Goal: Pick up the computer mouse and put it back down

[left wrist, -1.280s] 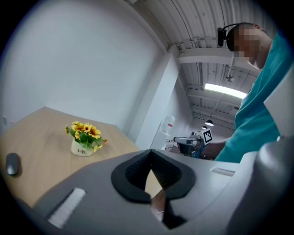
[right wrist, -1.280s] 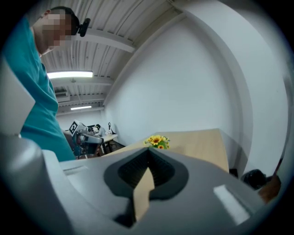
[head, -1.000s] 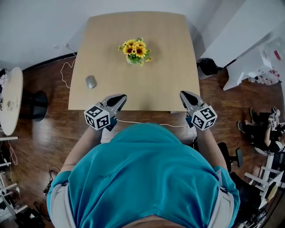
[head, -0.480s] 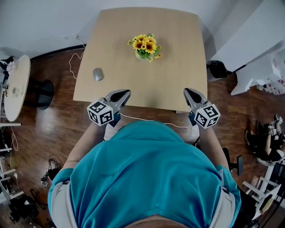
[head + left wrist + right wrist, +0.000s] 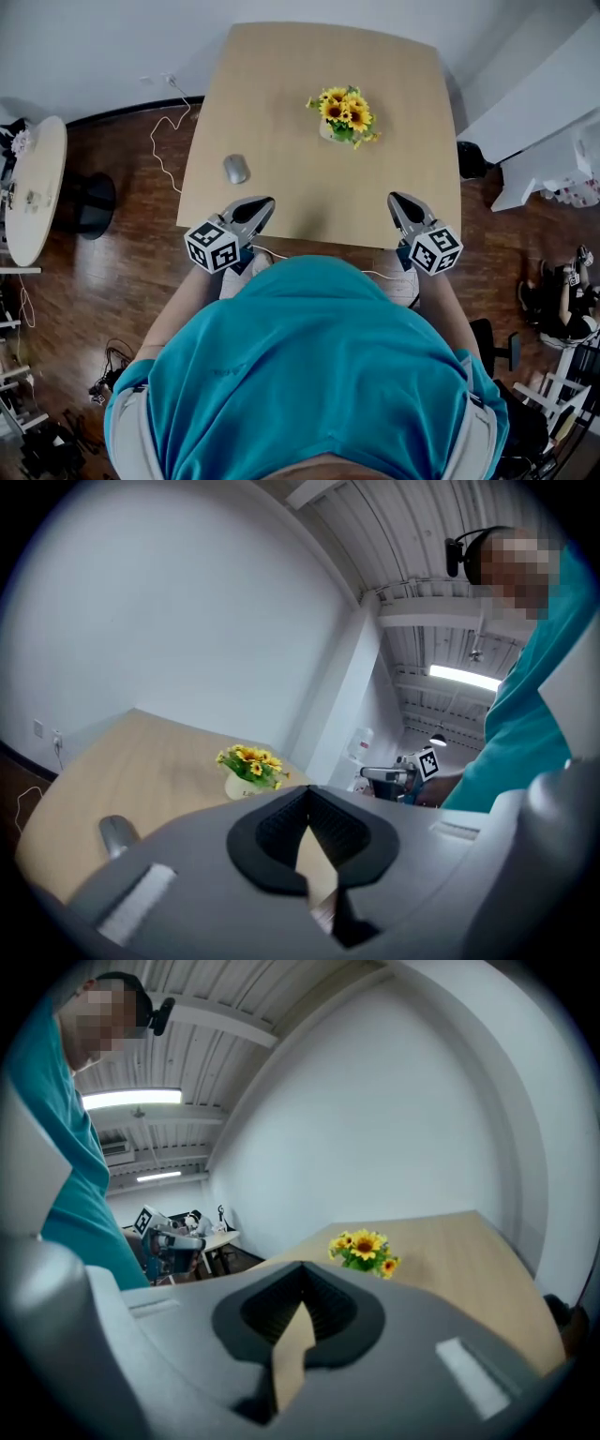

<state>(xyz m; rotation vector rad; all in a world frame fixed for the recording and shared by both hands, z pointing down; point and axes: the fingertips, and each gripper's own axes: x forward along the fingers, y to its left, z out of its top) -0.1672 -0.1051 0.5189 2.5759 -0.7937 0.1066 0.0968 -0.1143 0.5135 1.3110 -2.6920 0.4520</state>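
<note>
A grey computer mouse (image 5: 235,169) lies on the left part of the light wooden table (image 5: 281,103); it also shows at the lower left of the left gripper view as the mouse (image 5: 115,833). My left gripper (image 5: 262,204) hangs shut and empty at the table's near edge, a short way to the near right of the mouse. My right gripper (image 5: 396,200) is shut and empty too, over the near right edge. In both gripper views the jaws meet at their tips with nothing between them.
A pot of yellow sunflowers (image 5: 343,115) stands on the far middle-right of the table. A white cable (image 5: 169,141) trails on the wooden floor at the table's left. A round white side table (image 5: 36,187) stands far left, and white furniture (image 5: 553,141) at the right.
The whole scene has slid right and down in the head view; both grippers now reach over the table's near edge and the mouse lies closer to the left gripper. Both stay shut.
</note>
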